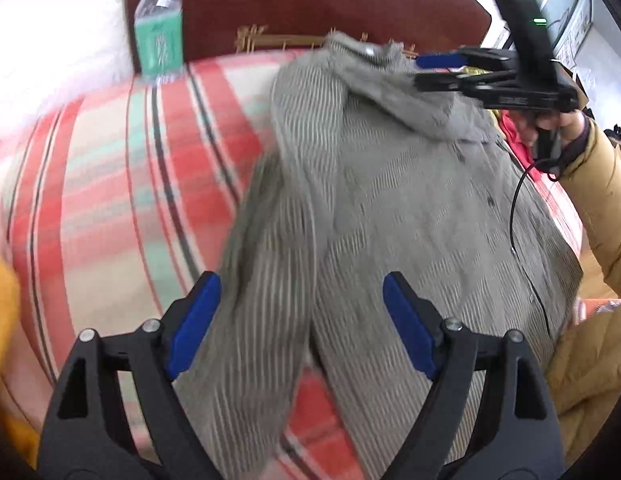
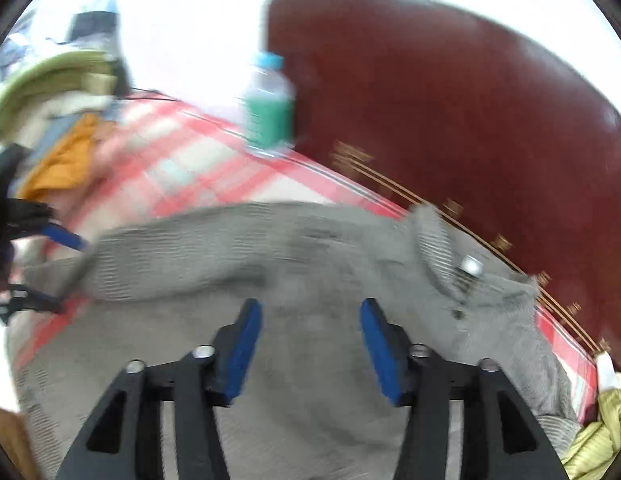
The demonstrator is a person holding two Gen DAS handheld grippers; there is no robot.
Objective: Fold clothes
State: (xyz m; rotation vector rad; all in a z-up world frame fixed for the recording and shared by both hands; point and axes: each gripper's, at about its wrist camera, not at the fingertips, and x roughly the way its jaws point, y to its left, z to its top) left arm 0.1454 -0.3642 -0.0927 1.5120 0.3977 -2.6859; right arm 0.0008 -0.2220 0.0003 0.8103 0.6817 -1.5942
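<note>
A grey corduroy shirt lies spread on a red plaid cloth; one sleeve runs down toward the camera between my left fingers. My left gripper is open just above that sleeve. My right gripper hovers open over the shirt's collar end in the left wrist view. In the right wrist view the shirt fills the lower half, its sleeve stretched leftward, and my right gripper is open above the shirt's body. The left gripper shows at the left edge by the sleeve end.
A plastic bottle of green liquid stands at the cloth's far edge, also in the right wrist view. A dark red headboard is behind. Piled clothes lie far left; a yellow-green garment lies at right.
</note>
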